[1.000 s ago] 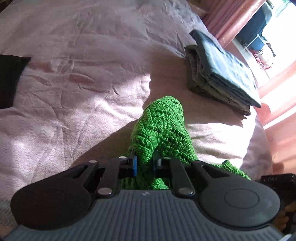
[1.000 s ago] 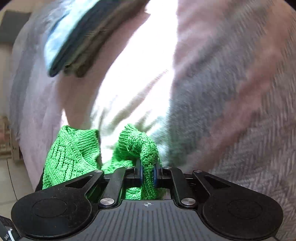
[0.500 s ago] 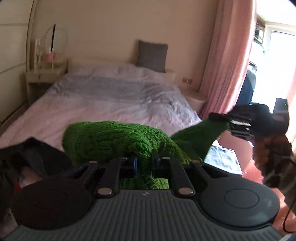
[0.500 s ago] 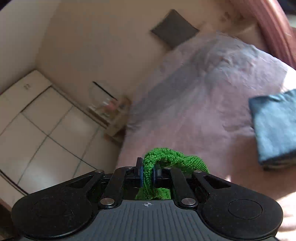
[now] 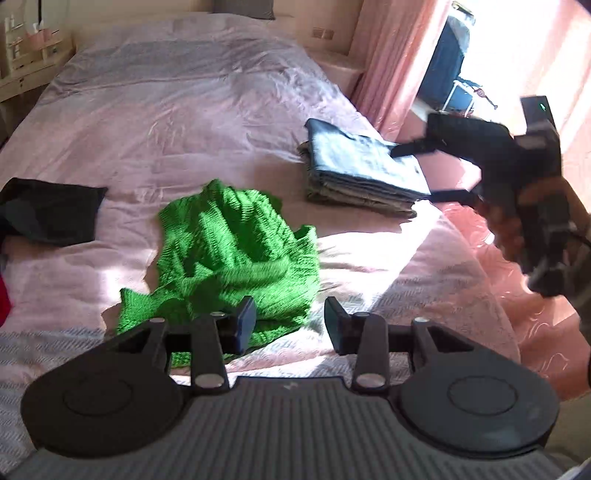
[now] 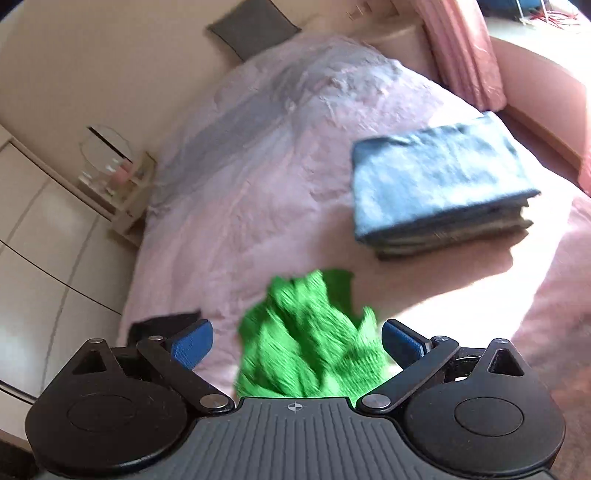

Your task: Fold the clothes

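The left claw (image 5: 290, 325) at the bottom middle is opening, nothing between its jaws. The right claw (image 6: 297, 341) is opening wide, and it shows blurry at the right edge of the left view.

- One green knitted sweater (image 5: 236, 254), crumpled on the bed (image 5: 177, 110) near its front edge.
- One stack of folded clothes (image 5: 362, 170), blue piece on top, by the bed's right edge.
- One black garment (image 5: 51, 210) at the bed's left edge.
- One grey pillow (image 6: 255, 27) at the head of the bed.
- Two grippers: left gripper (image 5: 290, 325), right gripper (image 6: 297, 341).
- One pink curtain (image 5: 391, 62) past the right edge.
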`<state>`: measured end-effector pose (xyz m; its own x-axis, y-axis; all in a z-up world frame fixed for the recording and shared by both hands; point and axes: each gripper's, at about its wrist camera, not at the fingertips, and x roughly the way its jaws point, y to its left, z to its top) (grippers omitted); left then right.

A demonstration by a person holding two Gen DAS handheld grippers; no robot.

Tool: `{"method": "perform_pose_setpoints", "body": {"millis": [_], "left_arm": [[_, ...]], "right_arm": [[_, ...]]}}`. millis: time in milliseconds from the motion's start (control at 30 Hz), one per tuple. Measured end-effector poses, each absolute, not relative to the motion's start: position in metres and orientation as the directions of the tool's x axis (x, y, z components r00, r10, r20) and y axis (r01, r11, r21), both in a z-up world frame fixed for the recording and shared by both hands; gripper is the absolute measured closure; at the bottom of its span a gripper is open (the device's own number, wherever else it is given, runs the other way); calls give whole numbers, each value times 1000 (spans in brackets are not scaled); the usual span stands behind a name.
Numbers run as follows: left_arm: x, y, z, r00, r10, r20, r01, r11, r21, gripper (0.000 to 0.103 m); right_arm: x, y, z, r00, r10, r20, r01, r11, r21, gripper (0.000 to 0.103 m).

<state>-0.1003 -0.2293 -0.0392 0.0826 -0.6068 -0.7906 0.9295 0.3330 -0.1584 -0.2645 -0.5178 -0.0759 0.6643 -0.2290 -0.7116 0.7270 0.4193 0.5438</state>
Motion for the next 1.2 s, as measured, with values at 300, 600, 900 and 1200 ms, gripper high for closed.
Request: {"method": "perform_pose_setpoints", "body": {"millis": [300, 600, 900, 1200], "left_arm": [[-66, -176, -64, 210, -497, -842, 862, 501, -81, 66], [-26, -167, -91, 207, -393, -896, 829, 556, -53, 63], [1, -179, -121, 146, -312, -939, 862, 506, -34, 61], [24, -187, -137, 99, -305, -947, 896, 442, -49, 57]], "right_arm": [[-321, -464, -118, 507, -142, -850, 808, 420, 412, 3], [-316, -443, -117, 433, -140, -891, 855, 378, 356, 3], [-284, -404, -128, 359, -114, -926, 880, 373, 295, 3], [-257, -371, -135, 301, -116, -947, 898, 368, 240, 3]]}}
